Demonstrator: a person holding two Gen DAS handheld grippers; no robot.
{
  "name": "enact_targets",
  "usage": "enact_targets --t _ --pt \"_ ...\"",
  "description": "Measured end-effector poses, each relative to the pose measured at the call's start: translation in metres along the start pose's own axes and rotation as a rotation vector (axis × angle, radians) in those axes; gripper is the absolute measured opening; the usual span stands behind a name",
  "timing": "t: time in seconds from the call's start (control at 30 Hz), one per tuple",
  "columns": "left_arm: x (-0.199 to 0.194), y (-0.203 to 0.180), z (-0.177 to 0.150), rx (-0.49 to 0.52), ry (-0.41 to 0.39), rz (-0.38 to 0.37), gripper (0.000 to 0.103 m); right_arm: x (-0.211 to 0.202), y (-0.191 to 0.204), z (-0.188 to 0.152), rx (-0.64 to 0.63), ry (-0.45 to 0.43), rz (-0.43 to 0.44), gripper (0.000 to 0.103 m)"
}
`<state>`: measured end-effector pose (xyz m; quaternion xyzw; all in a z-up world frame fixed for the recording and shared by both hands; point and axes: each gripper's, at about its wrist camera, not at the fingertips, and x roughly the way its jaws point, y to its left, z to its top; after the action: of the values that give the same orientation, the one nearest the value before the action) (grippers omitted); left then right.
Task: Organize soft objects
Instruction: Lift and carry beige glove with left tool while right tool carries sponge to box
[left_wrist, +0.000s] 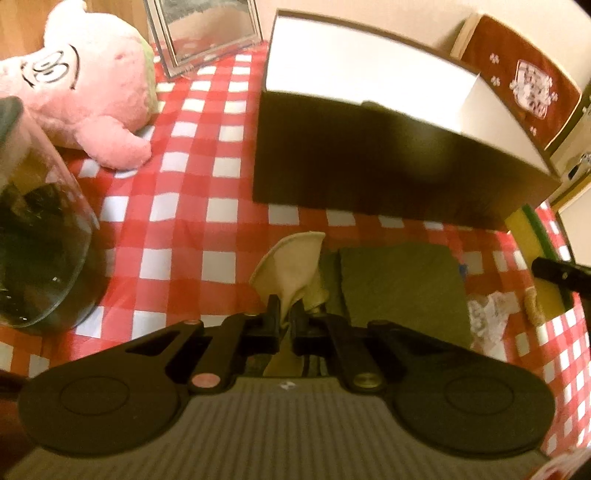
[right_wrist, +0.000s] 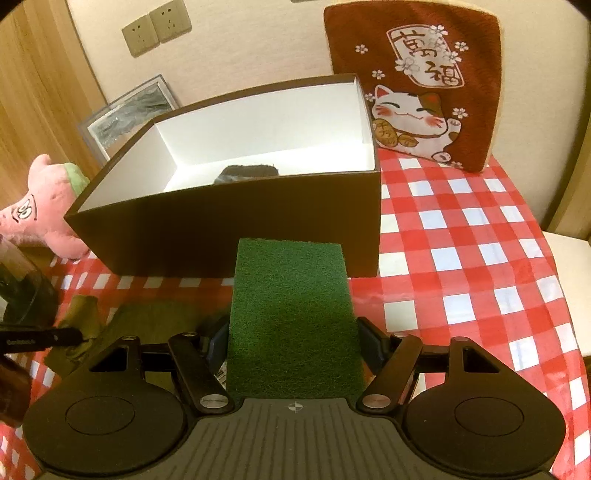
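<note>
2 pickups are in hand: the left gripper has its fingers clenched on a beige cloth, the right gripper grasps a green scouring pad, and next each load must clear the near wall of the box just ahead.

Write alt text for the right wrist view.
The right gripper holds a green scouring pad between its fingers, in front of an open dark box with a white inside and something dark at its bottom. The box stands on a red-and-white checked tablecloth, with a pink plush toy left and a cat cushion behind.
</note>
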<state>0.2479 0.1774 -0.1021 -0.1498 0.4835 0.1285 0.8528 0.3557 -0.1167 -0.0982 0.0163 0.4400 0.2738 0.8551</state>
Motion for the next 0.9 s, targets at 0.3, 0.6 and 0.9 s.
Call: enact_targets --t 0.3,0.6,0.9 --pt "-0.043 0.004 0.012 -0.030 -0.085 -0.016 0.004 -0.021 -0.001 0.004 0.007 -0.042 0.012 0.070" --pt "-0.078 -0.009 0.033 -0.018 -0.177 -0.058 0.004 -0.047 0.007 0.018 -0.009 -0.107 0.045 0.070" --pt "-0.087 -0.033 0.063 0.037 -0.230 -0.075 0.004 -0.061 0.015 0.043 -0.053 -0.165 0.069 0.070"
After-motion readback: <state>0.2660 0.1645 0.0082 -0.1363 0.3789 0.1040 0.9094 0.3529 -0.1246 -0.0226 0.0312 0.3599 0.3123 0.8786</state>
